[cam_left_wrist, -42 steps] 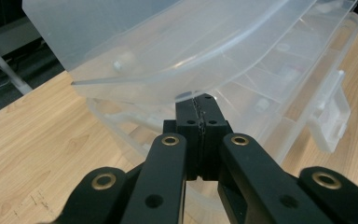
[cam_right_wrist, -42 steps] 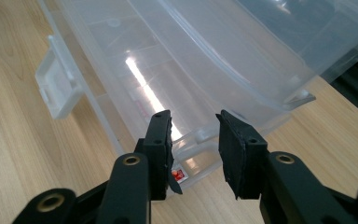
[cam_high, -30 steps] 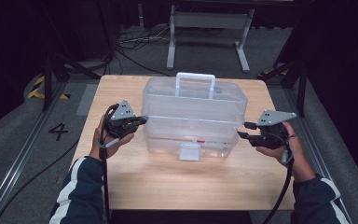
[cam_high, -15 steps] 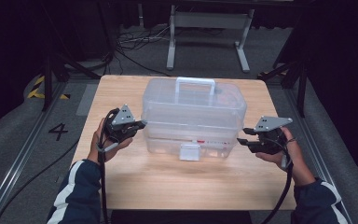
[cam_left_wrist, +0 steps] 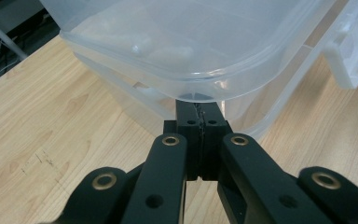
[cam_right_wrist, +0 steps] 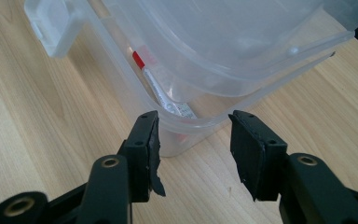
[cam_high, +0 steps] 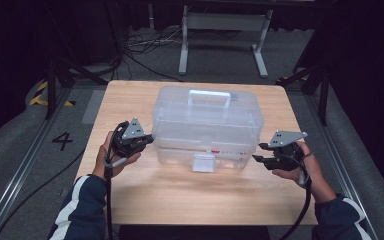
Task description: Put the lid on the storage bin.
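Note:
A clear plastic box (cam_high: 207, 122) with a white handle stands mid-table, its front latch (cam_high: 203, 162) hanging loose. My left gripper (cam_high: 147, 140) is shut, its tips (cam_left_wrist: 199, 109) tucked just under the lid's corner (cam_left_wrist: 191, 79), where the lid sits a little above the base rim. My right gripper (cam_high: 256, 159) is open at the box's other front corner, and its jaws (cam_right_wrist: 193, 135) stand either side of the base corner (cam_right_wrist: 186, 123) without touching it. Inside the box lies a thin tube with a red cap (cam_right_wrist: 161, 88).
The wooden table (cam_high: 180, 200) has bare surface in front of the box and at both sides. A metal stand (cam_high: 225, 30) and cables lie on the floor beyond the far edge. Rails run along the floor on both sides.
Both grippers have come down and slightly nearer the person, closing on the box's front corners. The box has stayed in place.

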Motion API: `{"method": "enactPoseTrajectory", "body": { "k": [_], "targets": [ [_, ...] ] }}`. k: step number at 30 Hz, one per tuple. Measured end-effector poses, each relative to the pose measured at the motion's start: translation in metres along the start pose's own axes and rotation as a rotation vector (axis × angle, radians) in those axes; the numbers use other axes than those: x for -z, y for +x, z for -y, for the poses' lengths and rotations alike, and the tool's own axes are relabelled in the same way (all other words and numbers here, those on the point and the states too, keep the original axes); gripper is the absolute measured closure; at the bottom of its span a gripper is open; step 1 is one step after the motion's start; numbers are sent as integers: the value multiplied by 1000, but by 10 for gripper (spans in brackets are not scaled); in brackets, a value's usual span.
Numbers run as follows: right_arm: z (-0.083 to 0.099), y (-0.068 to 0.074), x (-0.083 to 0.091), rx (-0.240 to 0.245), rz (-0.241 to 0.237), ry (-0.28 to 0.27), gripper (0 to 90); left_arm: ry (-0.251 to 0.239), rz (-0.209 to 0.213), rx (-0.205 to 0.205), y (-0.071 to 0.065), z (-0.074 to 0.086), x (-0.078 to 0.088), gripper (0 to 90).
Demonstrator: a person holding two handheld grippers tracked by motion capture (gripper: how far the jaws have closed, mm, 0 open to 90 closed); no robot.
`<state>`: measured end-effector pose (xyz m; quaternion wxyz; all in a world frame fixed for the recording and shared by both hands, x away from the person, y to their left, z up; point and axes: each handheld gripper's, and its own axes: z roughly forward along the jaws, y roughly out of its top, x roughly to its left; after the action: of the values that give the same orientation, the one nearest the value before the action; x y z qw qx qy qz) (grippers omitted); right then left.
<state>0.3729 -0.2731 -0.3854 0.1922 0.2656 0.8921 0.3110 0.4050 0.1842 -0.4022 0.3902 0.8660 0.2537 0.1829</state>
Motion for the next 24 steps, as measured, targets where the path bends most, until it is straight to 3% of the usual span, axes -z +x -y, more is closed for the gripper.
{"method": "enactPoseTrajectory", "body": {
  "k": [11,24],
  "targets": [
    [2,4,-7,2,-7,20,525,56,-21,-15,-1,8,-2,900],
    [6,5,-11,1,-14,40,520,62,-23,-16,-2,15,-3,900]
  ]
}}
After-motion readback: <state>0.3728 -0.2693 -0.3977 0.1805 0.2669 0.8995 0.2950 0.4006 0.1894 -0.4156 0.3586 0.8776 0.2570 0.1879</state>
